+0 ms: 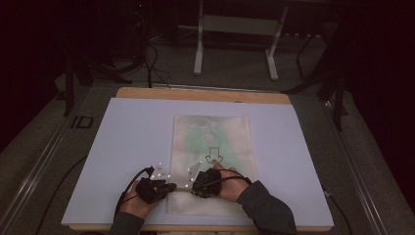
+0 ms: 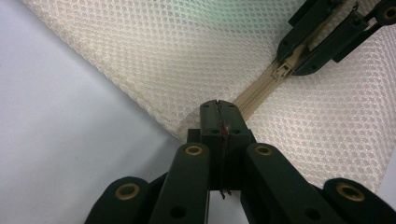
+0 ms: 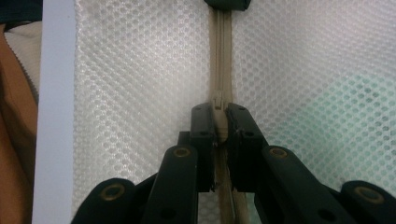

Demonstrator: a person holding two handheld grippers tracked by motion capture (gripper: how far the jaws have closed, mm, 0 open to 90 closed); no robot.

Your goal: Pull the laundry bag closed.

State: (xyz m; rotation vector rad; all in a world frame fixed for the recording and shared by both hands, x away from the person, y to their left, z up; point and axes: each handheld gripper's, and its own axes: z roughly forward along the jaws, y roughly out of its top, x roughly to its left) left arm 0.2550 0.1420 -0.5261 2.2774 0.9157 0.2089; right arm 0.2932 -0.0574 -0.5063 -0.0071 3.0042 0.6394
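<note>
Mesh pouch [image 1: 211, 161] is soft and limp, so my left tool [image 2: 218, 108] pinches its zipper [image 3: 220, 56] end while my right tool [image 3: 219, 122] clamps the slider [image 3: 217, 100].

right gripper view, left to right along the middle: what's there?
White table edge → mesh bag panel → right gripper shut on the beige zipper → mesh with green showing through.

We can make out "ID" in dark letters on the grey floor strip [image 1: 80, 122] left of the surface [image 1: 132, 132].
</note>
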